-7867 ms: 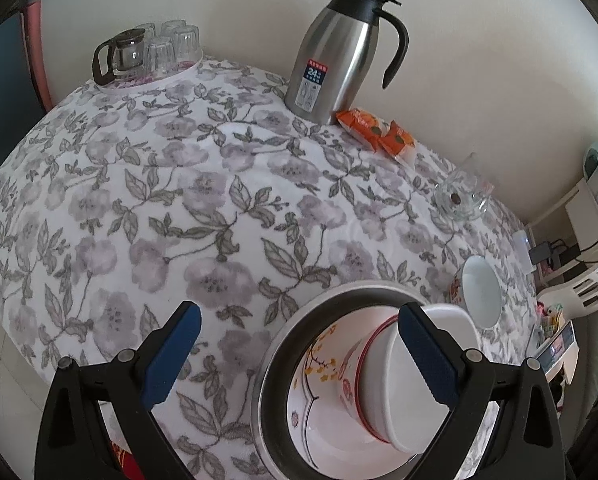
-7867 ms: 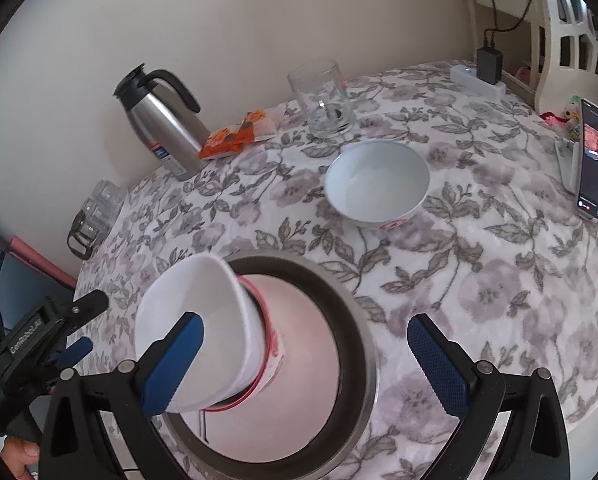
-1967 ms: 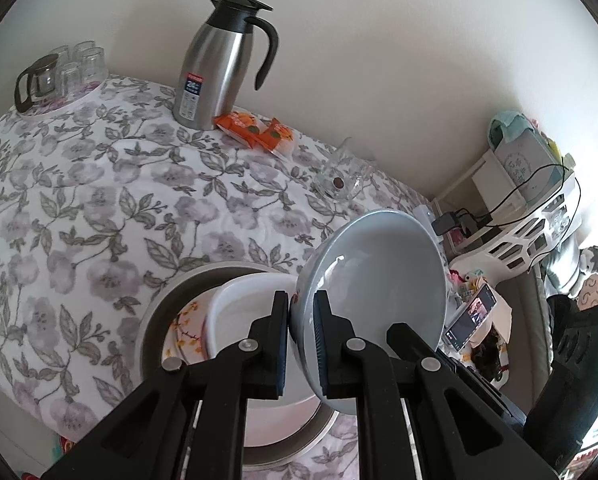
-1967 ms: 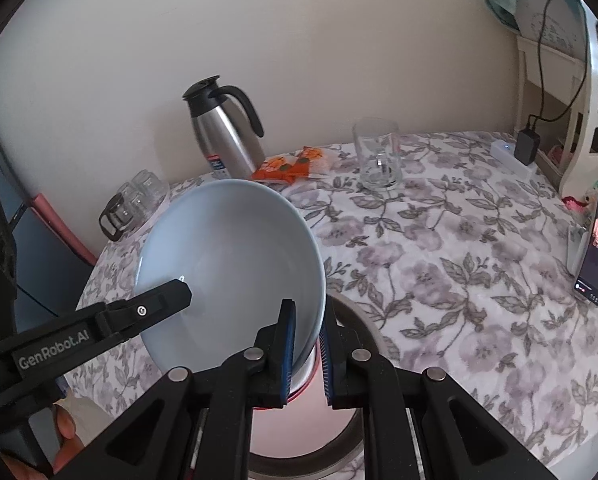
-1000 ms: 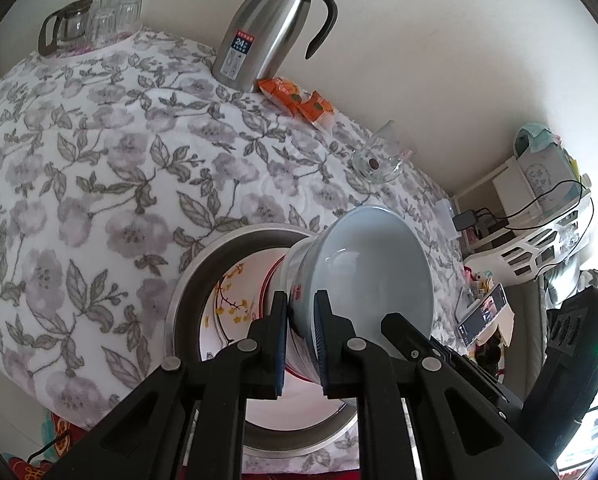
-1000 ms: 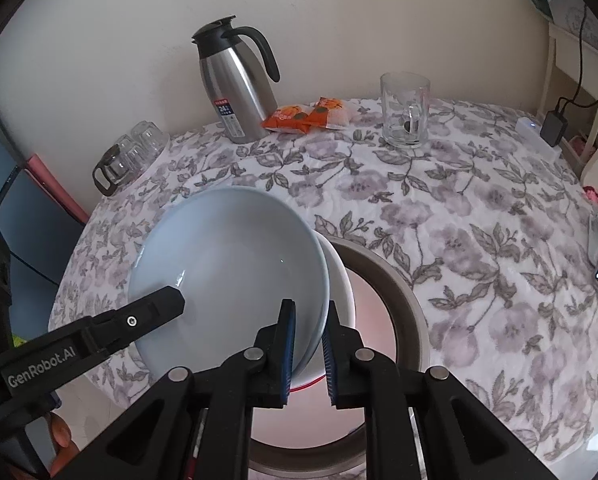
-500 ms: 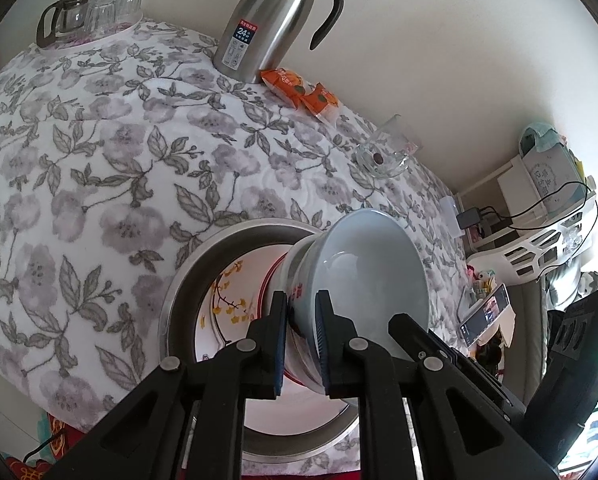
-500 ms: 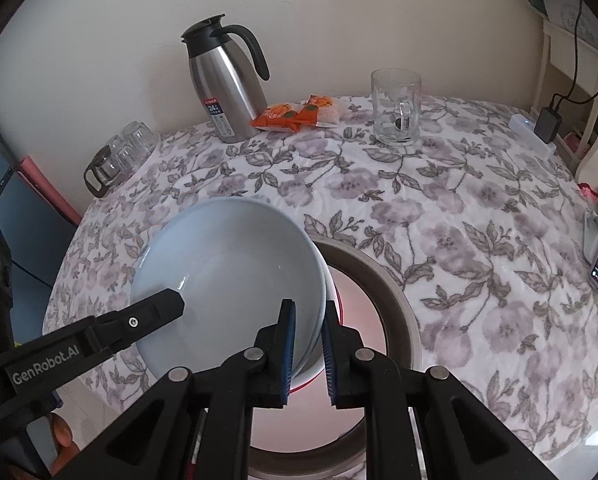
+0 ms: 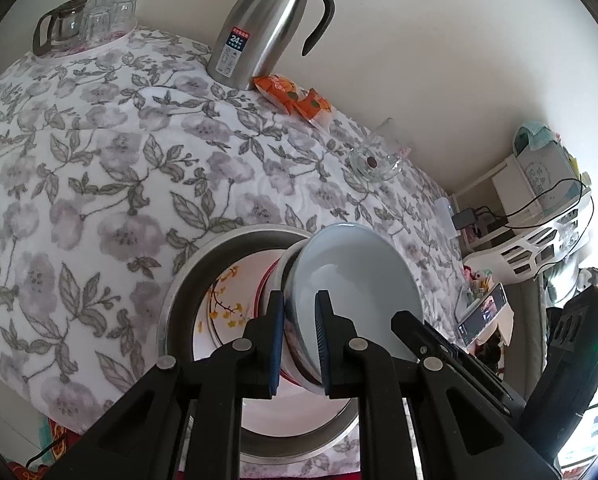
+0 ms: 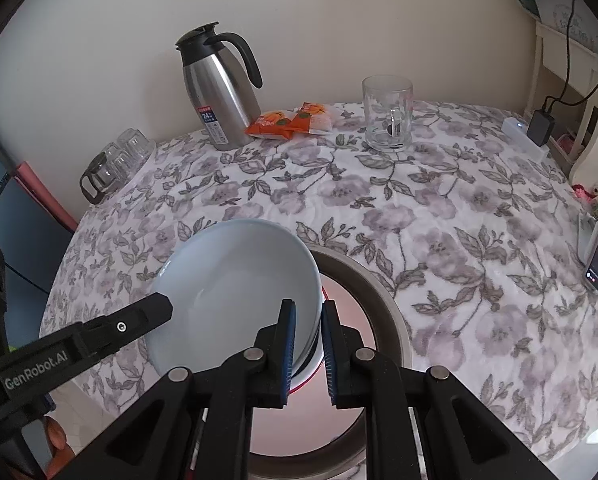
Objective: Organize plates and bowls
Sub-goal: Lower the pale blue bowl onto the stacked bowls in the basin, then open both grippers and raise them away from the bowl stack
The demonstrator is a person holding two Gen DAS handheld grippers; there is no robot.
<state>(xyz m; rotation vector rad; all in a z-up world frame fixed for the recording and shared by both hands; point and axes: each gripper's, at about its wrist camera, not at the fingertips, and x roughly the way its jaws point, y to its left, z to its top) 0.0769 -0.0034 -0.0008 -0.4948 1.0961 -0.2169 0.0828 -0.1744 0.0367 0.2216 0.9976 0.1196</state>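
Fingers of the left gripper (image 9: pixel 299 344) and right gripper (image 10: pixel 307 354) both clench opposite rim edges of the pale bowl (image 10: pixel 235 288), tilted over the metal basin (image 10: pixel 383 300) and nested on a red-rimmed bowl (image 9: pixel 273 280). Beyond the basin, the floral-clothed surface (image 10: pixel 419 208) carries a steel thermos (image 10: pixel 219 92) labelled "24"; the left gripper reads "GenRobot.AI".

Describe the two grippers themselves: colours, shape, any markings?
Both are matte black plastic. The left gripper and right gripper each have two flat fingers lined with ribbed blue pads and silver pivot screws on angular linkages. In the right wrist view, the left gripper's side reads "GenRobot.AI" in white. No cables or sleeves show.
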